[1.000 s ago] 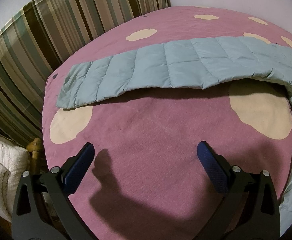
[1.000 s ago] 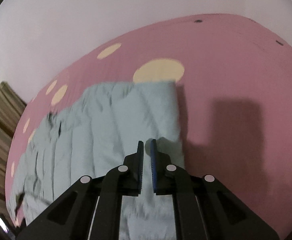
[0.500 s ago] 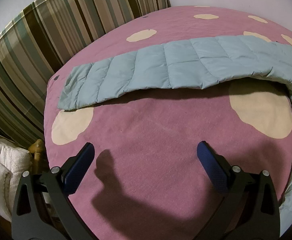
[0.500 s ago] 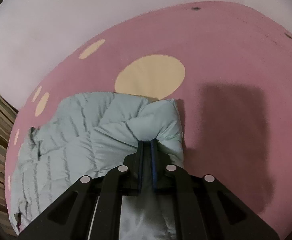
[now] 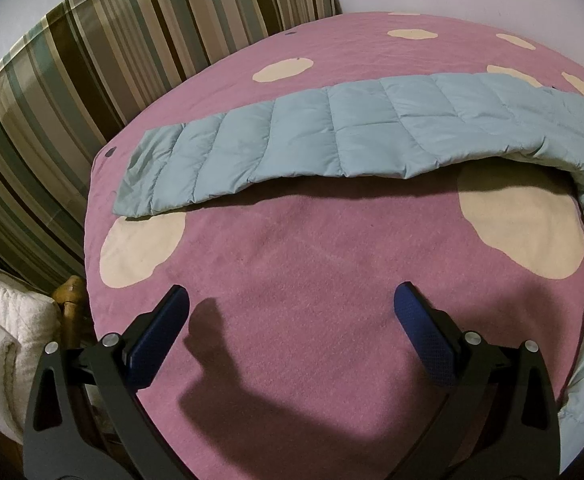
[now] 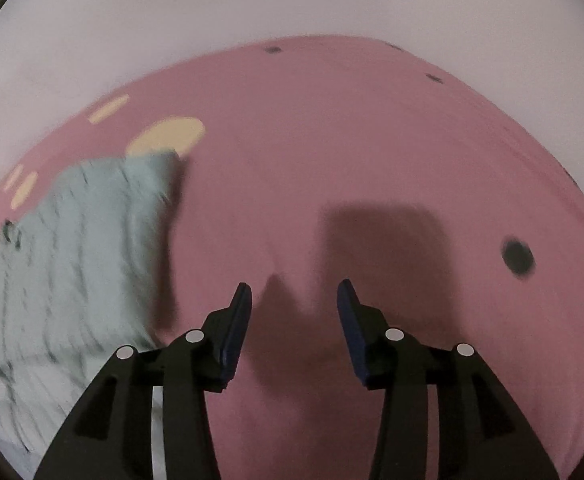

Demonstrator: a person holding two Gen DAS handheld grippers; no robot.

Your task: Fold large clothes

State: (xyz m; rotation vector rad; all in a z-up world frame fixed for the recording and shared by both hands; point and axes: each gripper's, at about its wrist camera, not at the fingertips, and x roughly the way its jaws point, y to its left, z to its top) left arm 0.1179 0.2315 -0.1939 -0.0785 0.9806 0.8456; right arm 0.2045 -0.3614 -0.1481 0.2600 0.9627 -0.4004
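Observation:
A light blue quilted puffer garment (image 5: pixel 332 136) lies on the pink bed cover (image 5: pixel 312 260). One long sleeve-like part stretches across the far side and the rest curves down the right edge. My left gripper (image 5: pixel 289 304) is open and empty above bare cover, well short of the garment. In the right wrist view the garment (image 6: pixel 71 260) lies at the left, blurred. My right gripper (image 6: pixel 294 300) is open and empty over bare pink cover (image 6: pixel 372 160), to the right of the garment's edge.
The cover has cream spots (image 5: pixel 524 224) and small dark dots (image 6: pixel 518 258). A striped curtain (image 5: pixel 91 60) hangs behind the bed at the left. A white padded bundle (image 5: pixel 7 344) and a wooden post (image 5: pixel 69 292) sit at the bed's left corner. A pale wall (image 6: pixel 251 8) is beyond.
My right gripper was shut on the garment's edge, then opened and let it go, and swung right so the garment now lies to its left. The left gripper has barely moved.

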